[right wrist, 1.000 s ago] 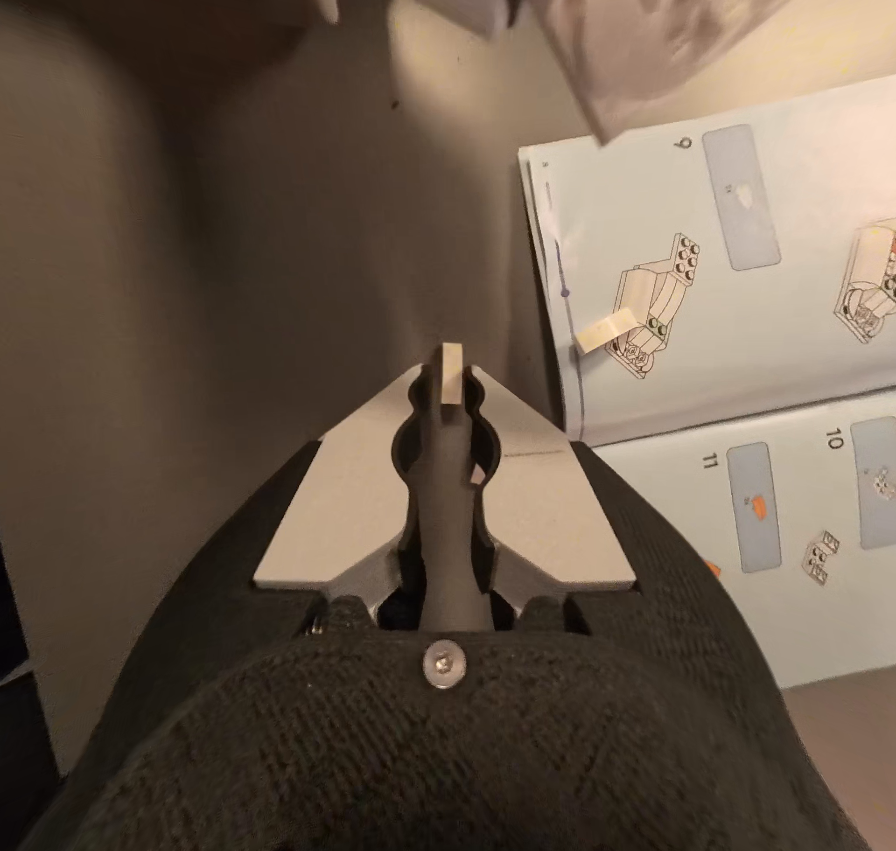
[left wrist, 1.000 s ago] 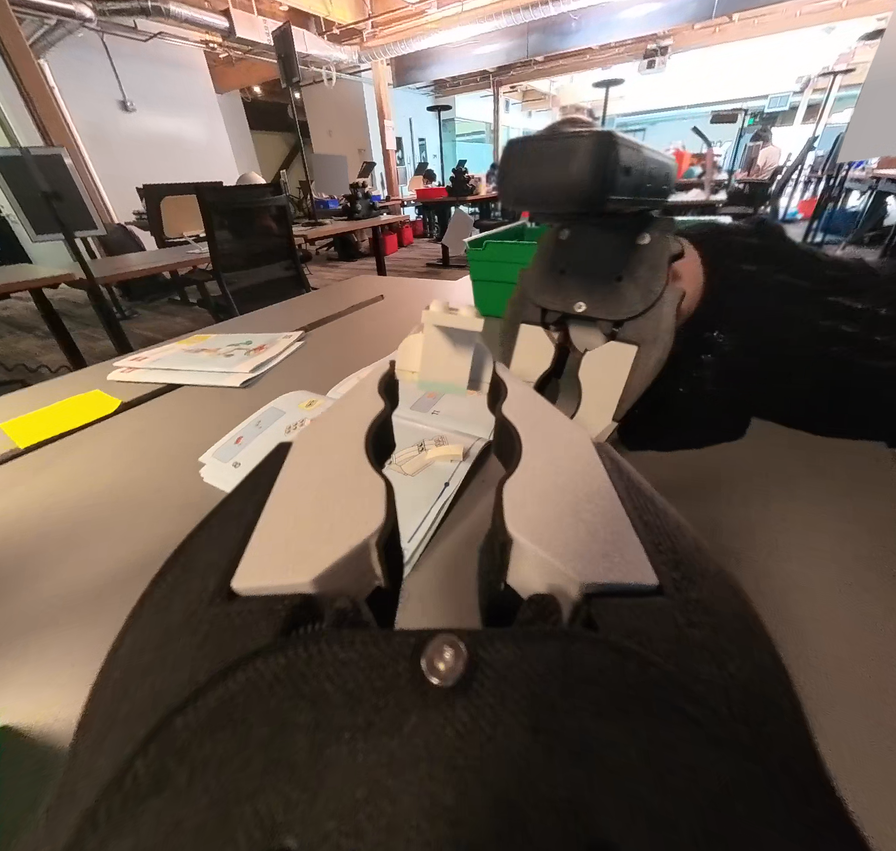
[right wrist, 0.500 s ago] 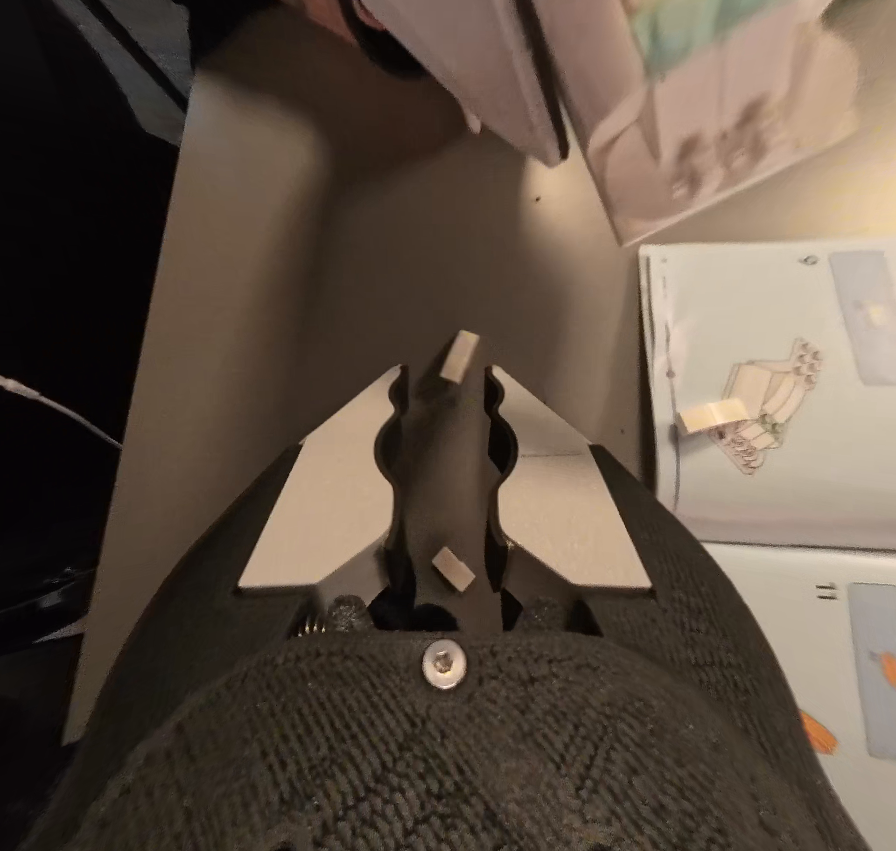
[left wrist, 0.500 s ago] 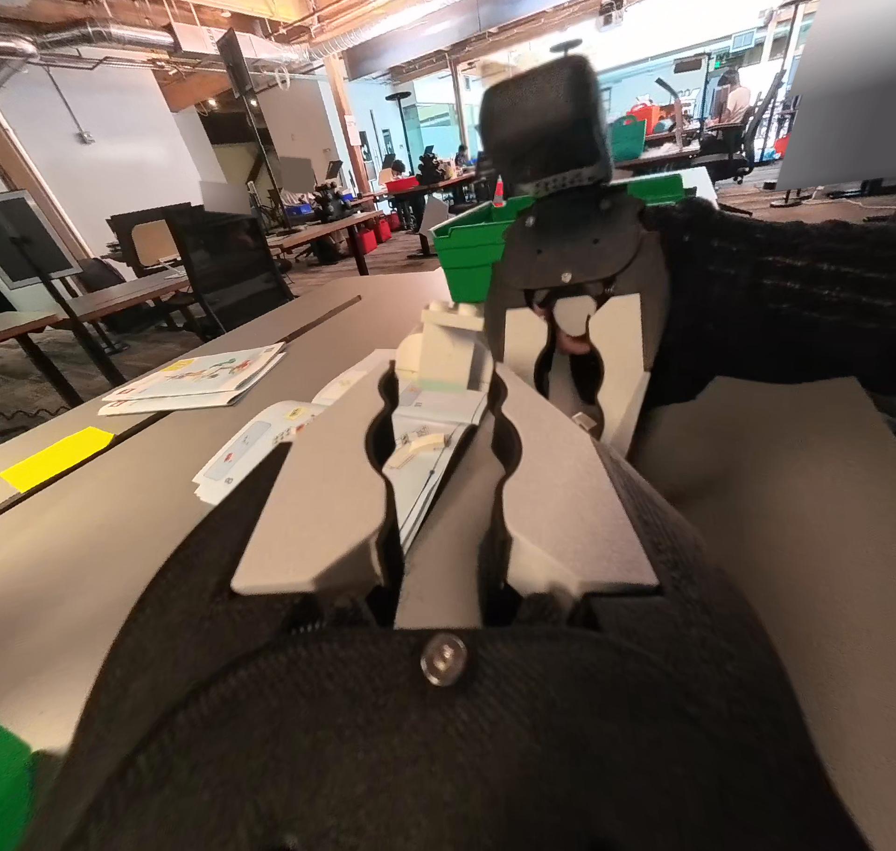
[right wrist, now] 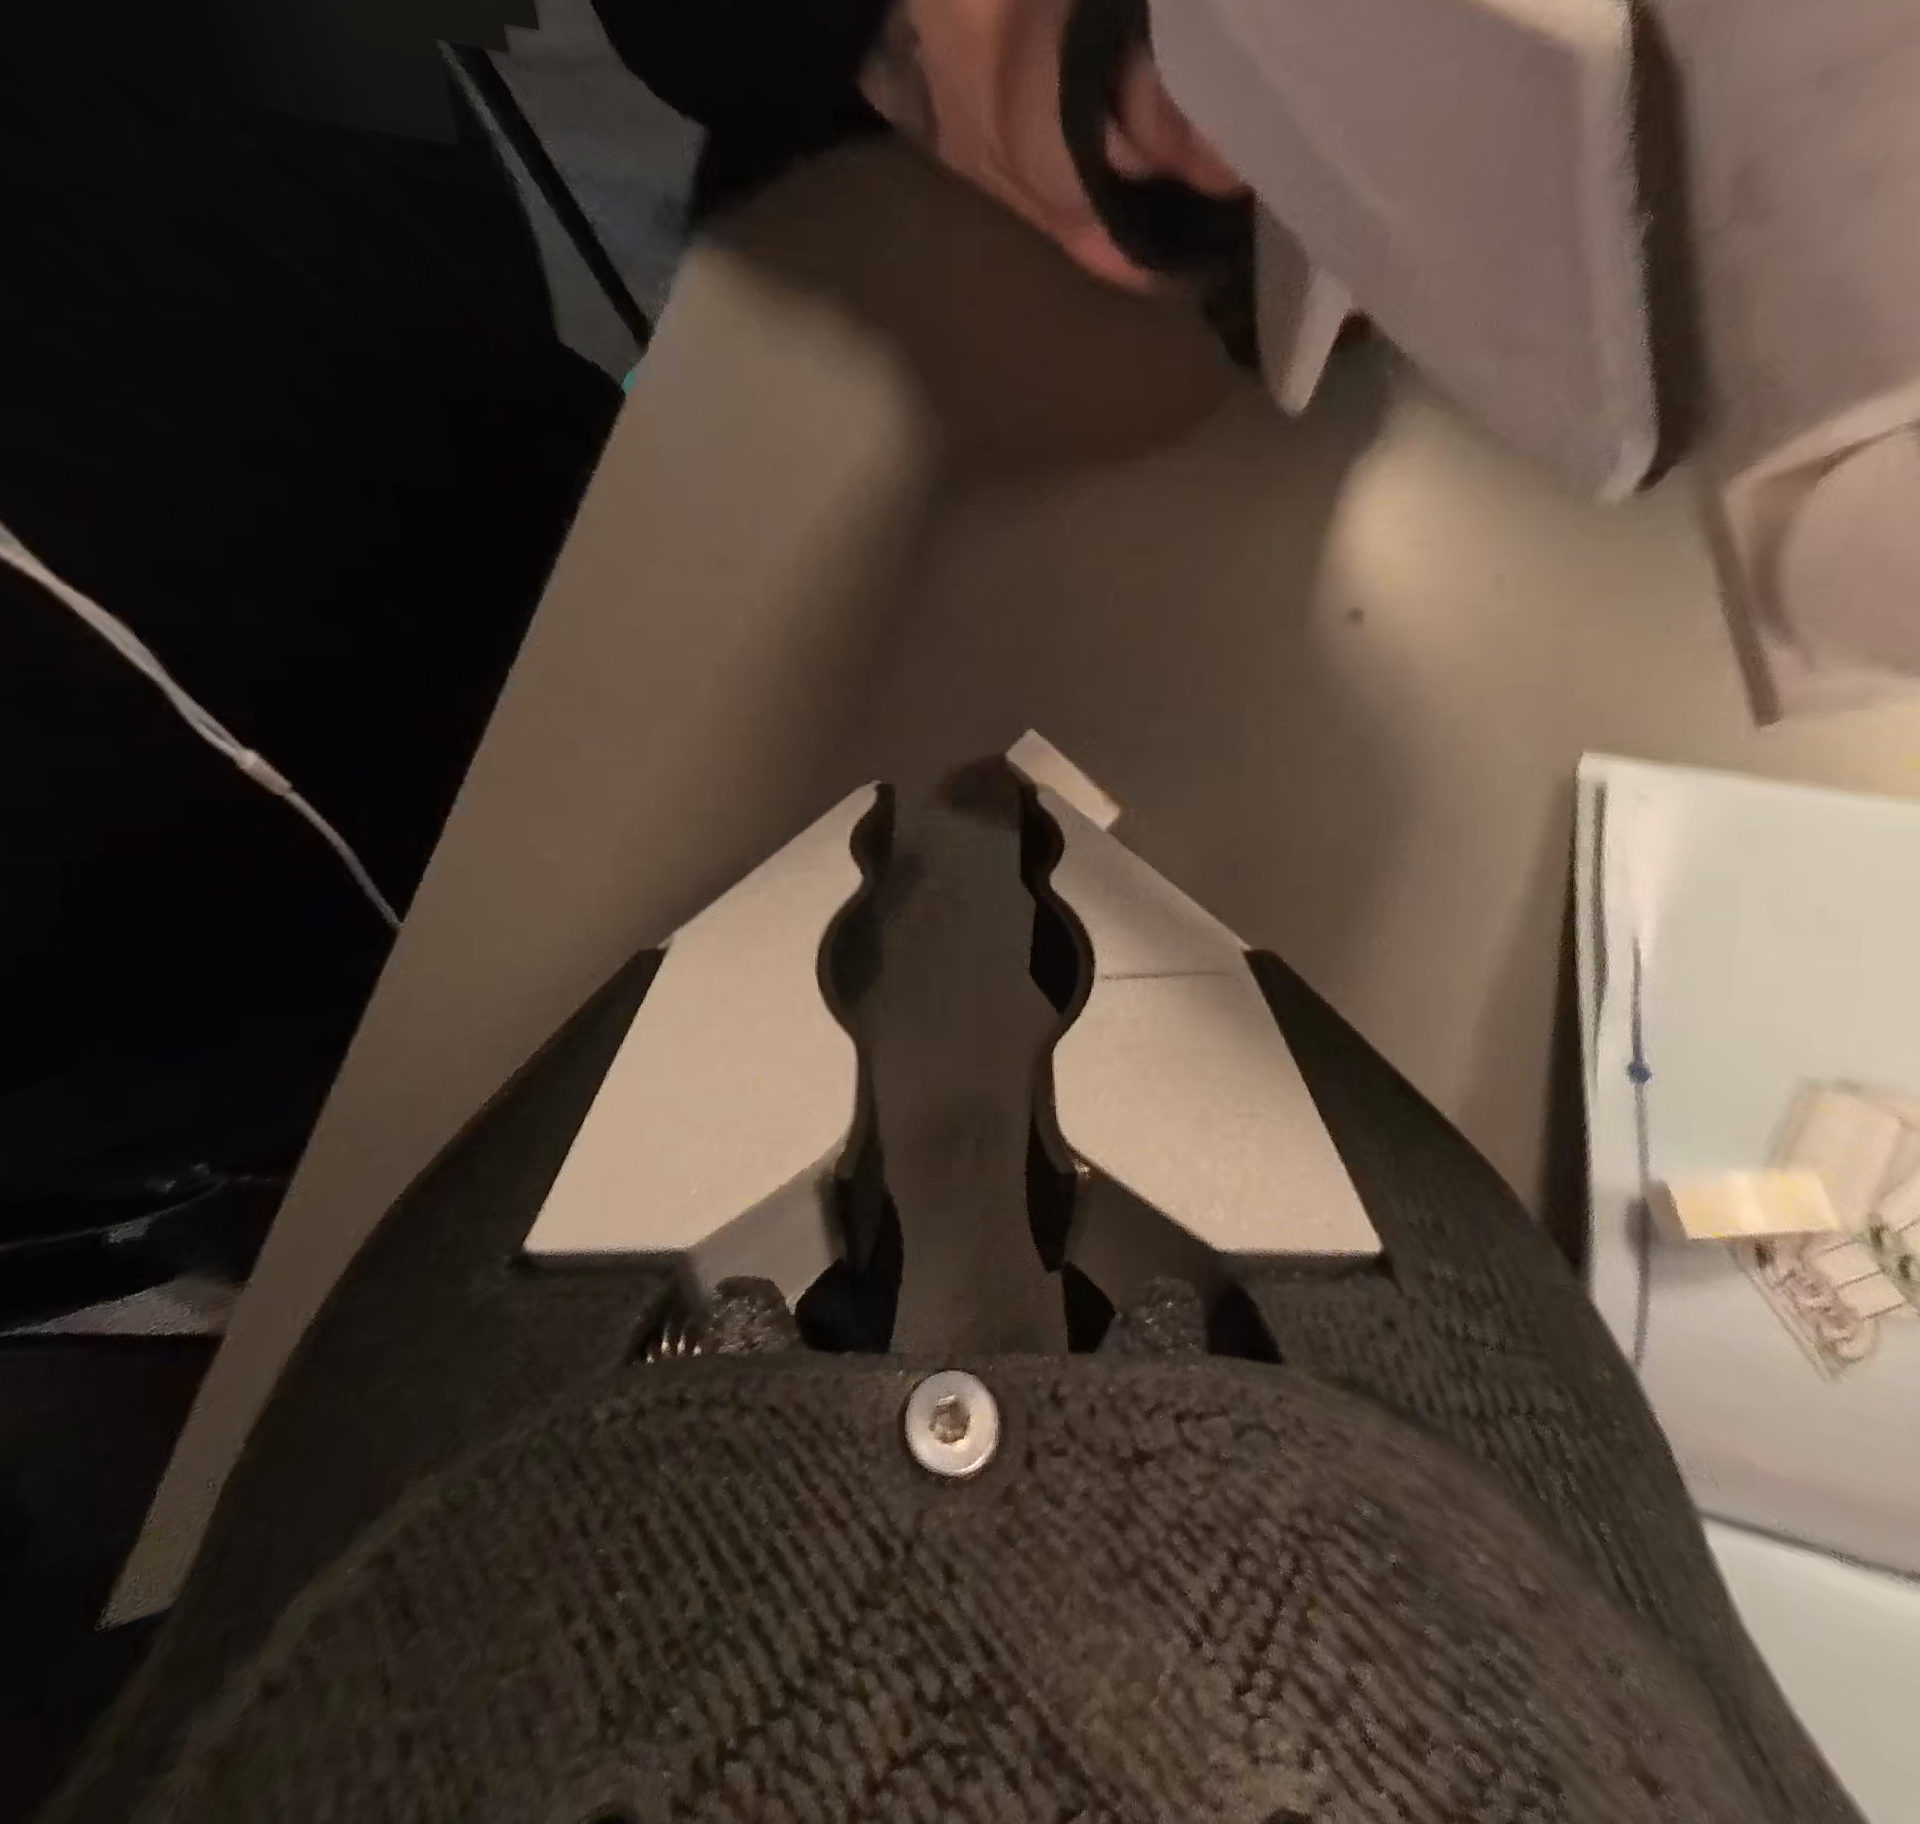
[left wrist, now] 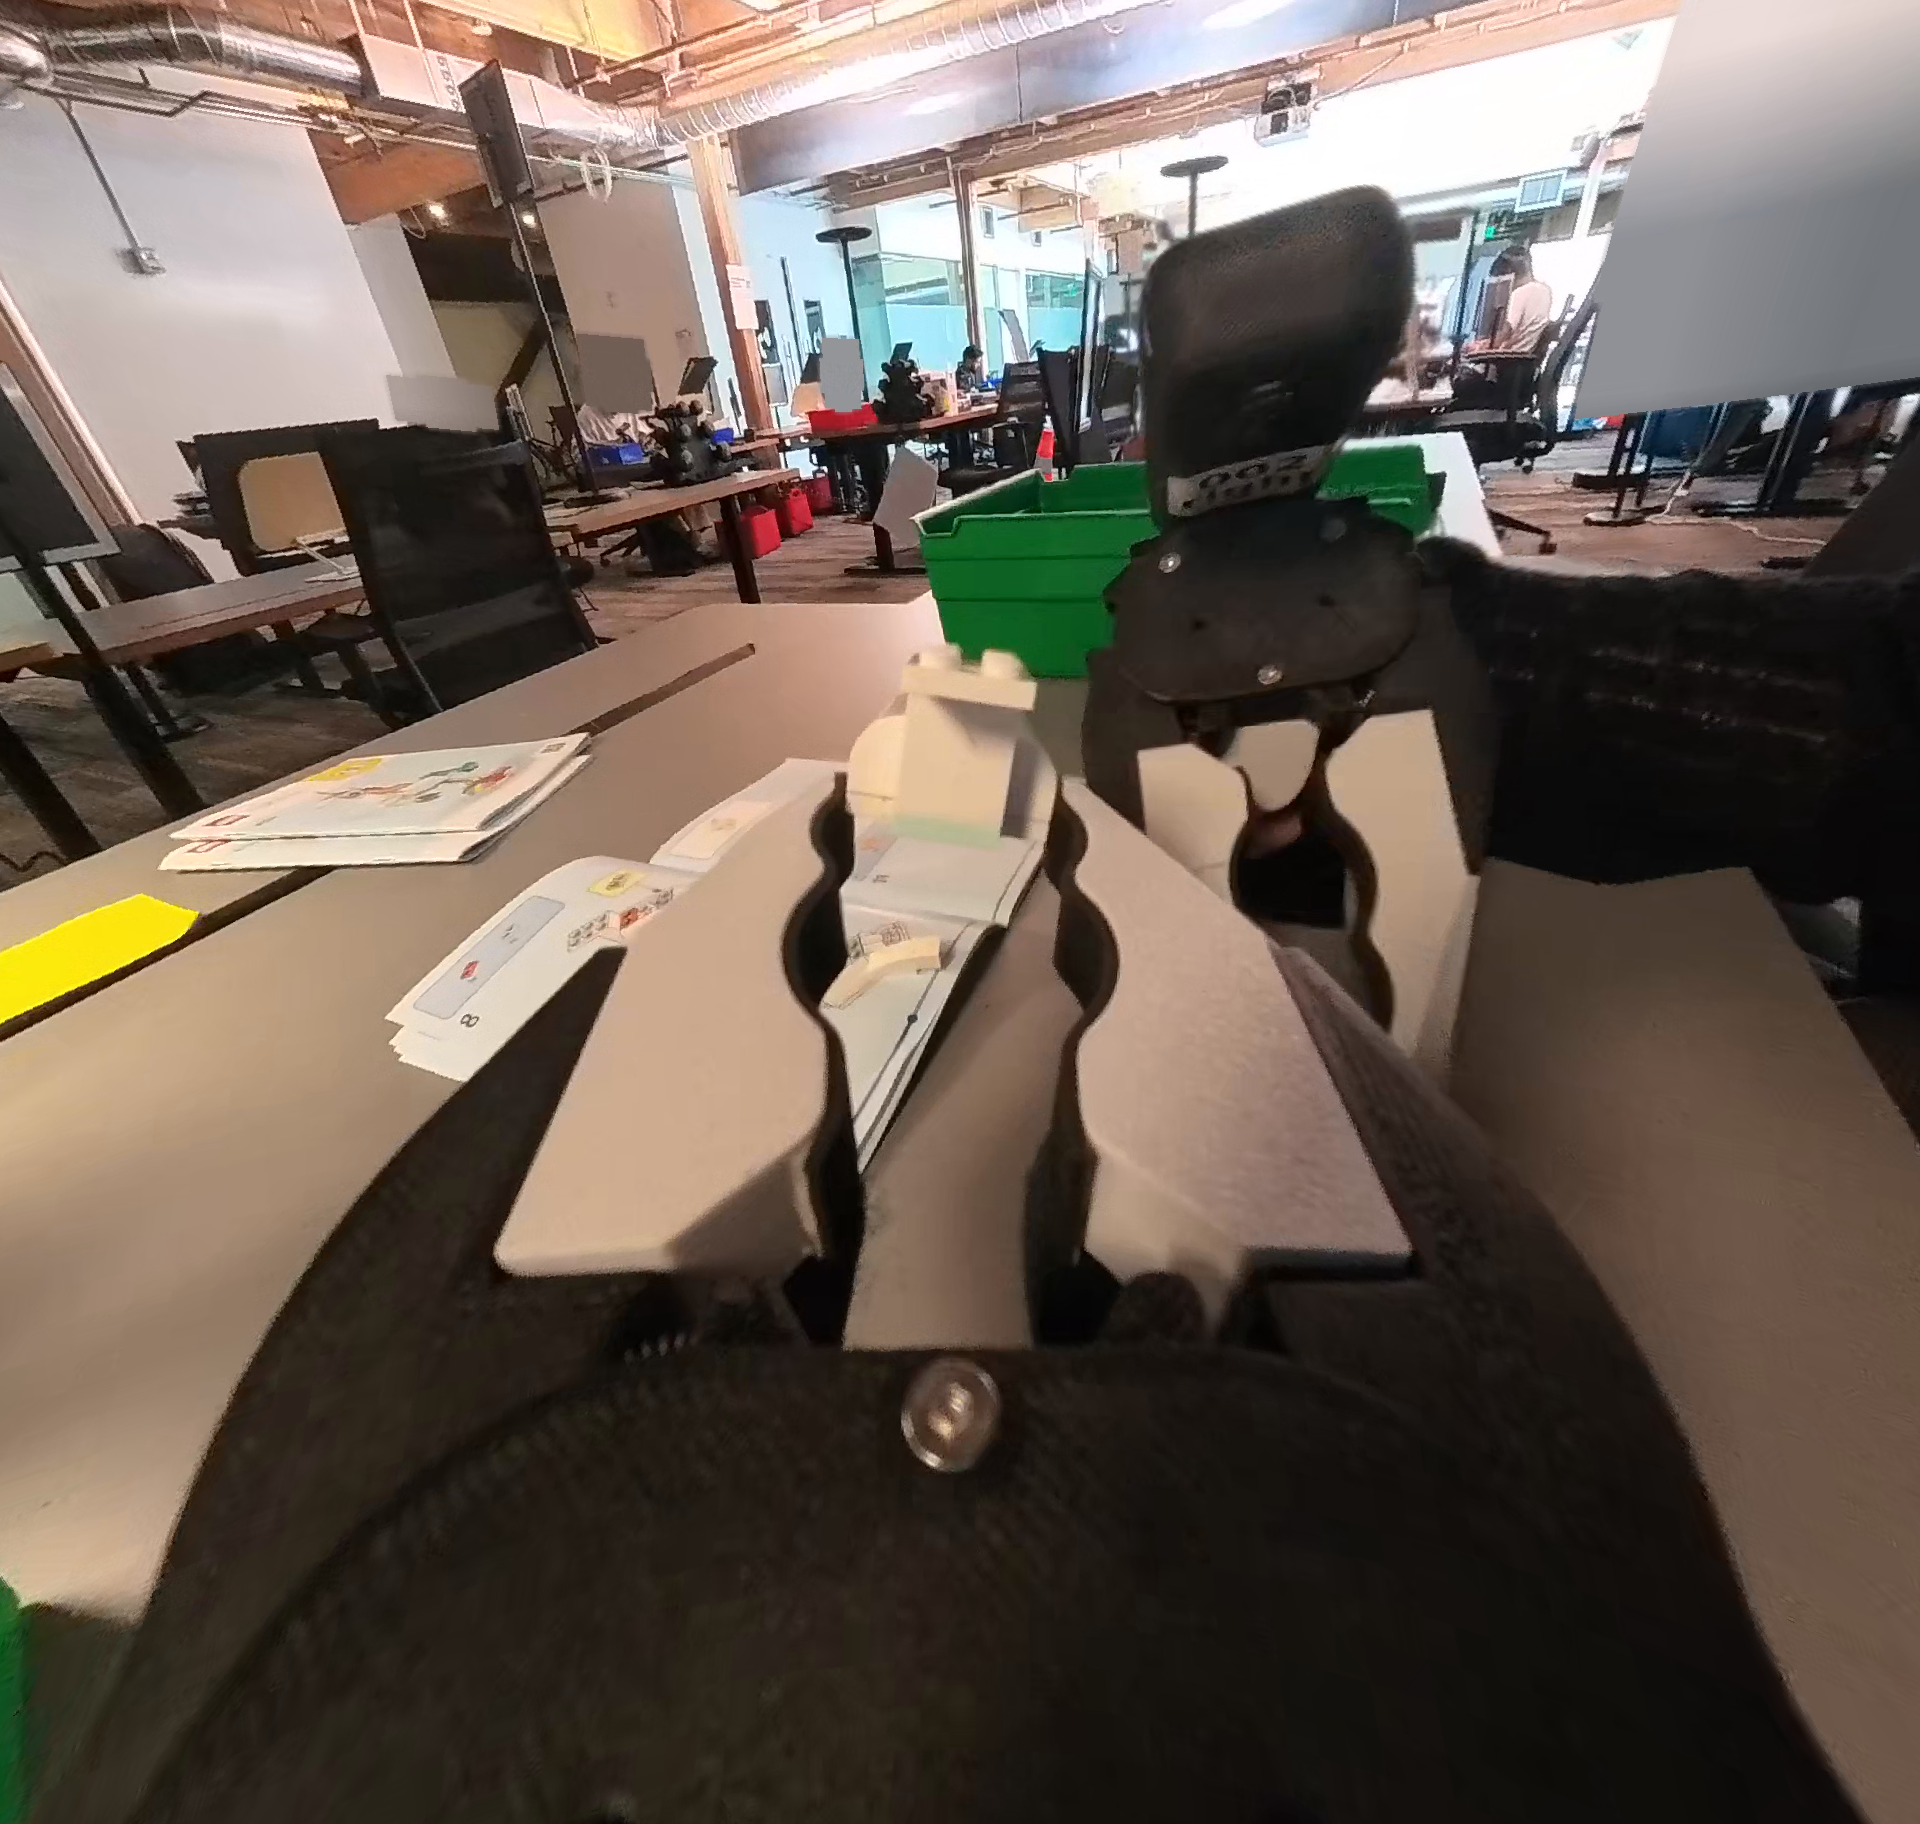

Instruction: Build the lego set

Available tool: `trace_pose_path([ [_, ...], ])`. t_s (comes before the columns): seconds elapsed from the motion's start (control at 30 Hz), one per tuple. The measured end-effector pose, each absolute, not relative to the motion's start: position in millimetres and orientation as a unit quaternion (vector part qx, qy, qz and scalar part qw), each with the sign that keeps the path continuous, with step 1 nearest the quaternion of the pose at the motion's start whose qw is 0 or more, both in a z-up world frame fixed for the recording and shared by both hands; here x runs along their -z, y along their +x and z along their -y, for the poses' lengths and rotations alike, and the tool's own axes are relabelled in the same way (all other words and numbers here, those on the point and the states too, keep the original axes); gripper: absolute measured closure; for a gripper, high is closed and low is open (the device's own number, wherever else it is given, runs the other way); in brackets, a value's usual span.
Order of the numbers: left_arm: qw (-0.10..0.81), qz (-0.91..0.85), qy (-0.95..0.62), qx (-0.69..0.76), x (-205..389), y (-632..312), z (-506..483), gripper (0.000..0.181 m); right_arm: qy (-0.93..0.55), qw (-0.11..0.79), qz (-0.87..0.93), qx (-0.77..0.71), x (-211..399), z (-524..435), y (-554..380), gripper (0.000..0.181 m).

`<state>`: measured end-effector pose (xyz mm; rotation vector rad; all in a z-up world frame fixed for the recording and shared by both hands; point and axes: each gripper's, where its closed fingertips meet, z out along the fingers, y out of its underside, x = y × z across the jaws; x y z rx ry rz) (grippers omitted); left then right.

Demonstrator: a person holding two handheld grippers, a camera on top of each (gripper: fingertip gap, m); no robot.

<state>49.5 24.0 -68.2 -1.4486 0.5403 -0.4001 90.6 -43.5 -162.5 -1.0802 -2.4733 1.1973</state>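
My left gripper is shut on a white lego assembly and holds it above the open instruction booklet. My right gripper is open, tips pointing down at the grey table. A small pale flat piece lies just past its right fingertip, outside the jaws. The right gripper also shows in the left wrist view, close to the right of the assembly. A tan curved piece rests on the booklet page; it also shows in the right wrist view.
A green bin stands behind the grippers. A second booklet and a yellow note lie at the left. The table's near edge runs at the left of the right wrist view. The left gripper hangs blurred above. There is about 12 centimetres between the tips of the two grippers. My left gripper's tips are some 11 centimetres from the tan curved piece.
My right gripper has opened and let go of the small pale piece it held a second ago. It has shifted toward the table's edge. My left gripper still holds the white assembly.
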Motion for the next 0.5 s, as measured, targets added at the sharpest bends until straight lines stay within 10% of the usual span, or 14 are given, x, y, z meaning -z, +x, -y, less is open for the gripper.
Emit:
trace_pose_path([
  [0.5,0.695,-0.218,-0.644,0.233,63,48,-23,0.146,-0.35,0.126,0.838,-0.4,173,35,77,0.175],
])
